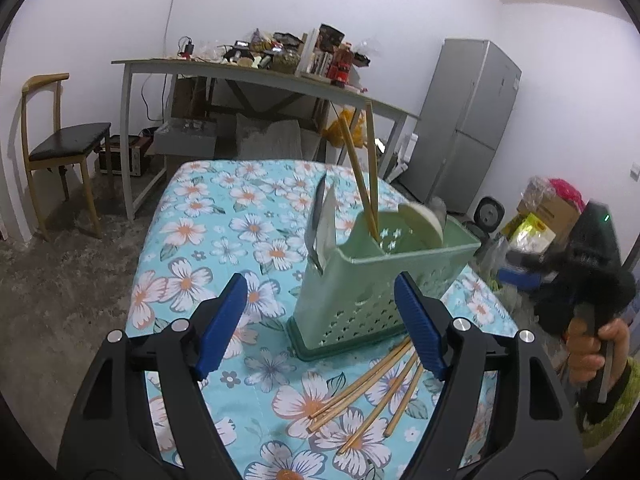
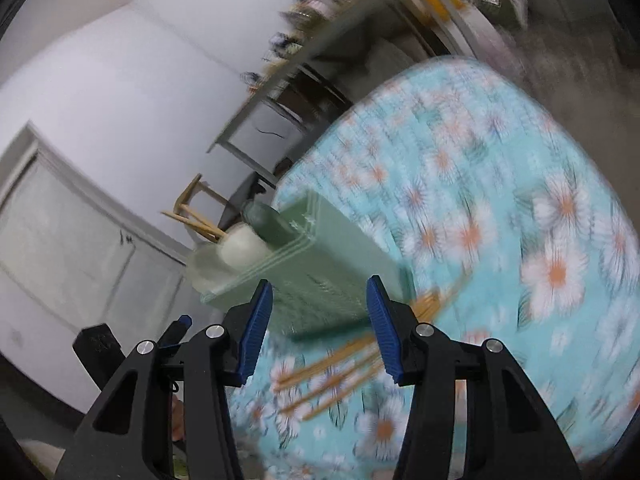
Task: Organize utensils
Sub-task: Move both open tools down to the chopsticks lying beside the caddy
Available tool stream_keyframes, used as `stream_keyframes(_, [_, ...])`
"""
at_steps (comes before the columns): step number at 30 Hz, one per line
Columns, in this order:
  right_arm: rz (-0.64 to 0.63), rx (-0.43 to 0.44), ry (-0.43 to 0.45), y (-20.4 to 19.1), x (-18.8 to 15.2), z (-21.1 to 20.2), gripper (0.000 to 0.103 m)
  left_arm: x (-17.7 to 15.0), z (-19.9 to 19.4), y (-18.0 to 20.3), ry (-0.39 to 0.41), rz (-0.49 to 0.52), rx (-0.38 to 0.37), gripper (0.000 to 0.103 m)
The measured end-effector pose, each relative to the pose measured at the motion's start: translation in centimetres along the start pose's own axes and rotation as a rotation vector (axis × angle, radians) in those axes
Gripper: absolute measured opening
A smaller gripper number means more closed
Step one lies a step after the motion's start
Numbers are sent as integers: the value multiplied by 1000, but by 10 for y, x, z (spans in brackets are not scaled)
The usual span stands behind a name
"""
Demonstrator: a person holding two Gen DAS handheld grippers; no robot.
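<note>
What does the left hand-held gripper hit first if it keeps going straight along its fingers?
Probably the green utensil basket: it stands dead ahead of the open left hand-held gripper, just beyond the fingertips. The loose chopsticks lie lower, on the tablecloth, likely under that line. Depth is uncertain.

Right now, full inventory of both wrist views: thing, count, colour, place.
utensil basket: one, pale green, perforated, on the tablecloth
upright chopsticks: two, tan, standing in the basket
knives: apparently two, steel blades up, basket's left end
loose chopsticks: several, tan, flat in front of the basket
tablecloth: one, turquoise floral
chair: one, wooden, dark seat, far left
fridge: one, grey, far right
left gripper: open, empty
right gripper: open, empty, blurred
</note>
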State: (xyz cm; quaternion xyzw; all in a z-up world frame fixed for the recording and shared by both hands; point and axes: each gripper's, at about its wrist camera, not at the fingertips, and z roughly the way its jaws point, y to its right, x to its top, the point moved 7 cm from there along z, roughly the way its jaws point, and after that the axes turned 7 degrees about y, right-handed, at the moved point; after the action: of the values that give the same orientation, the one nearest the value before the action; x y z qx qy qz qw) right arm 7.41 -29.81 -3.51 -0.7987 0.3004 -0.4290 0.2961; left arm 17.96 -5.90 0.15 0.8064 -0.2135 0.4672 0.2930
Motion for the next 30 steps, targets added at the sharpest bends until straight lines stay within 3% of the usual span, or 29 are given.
stream_keyframes(6, [221, -5, -95, 47, -36, 28, 34, -27, 15, 7, -78, 42, -18, 72])
stream_keyframes(15, [377, -45, -164, 82, -62, 68, 22, -54, 28, 19, -156, 44, -57, 72])
stream_keyframes(24, [412, -64, -153, 91, -63, 81, 11, -87, 36, 48, -236, 82, -123, 72])
stream_keyframes(30, [406, -56, -143, 91, -63, 75, 10, -98, 42, 55, -265, 104, -139, 72])
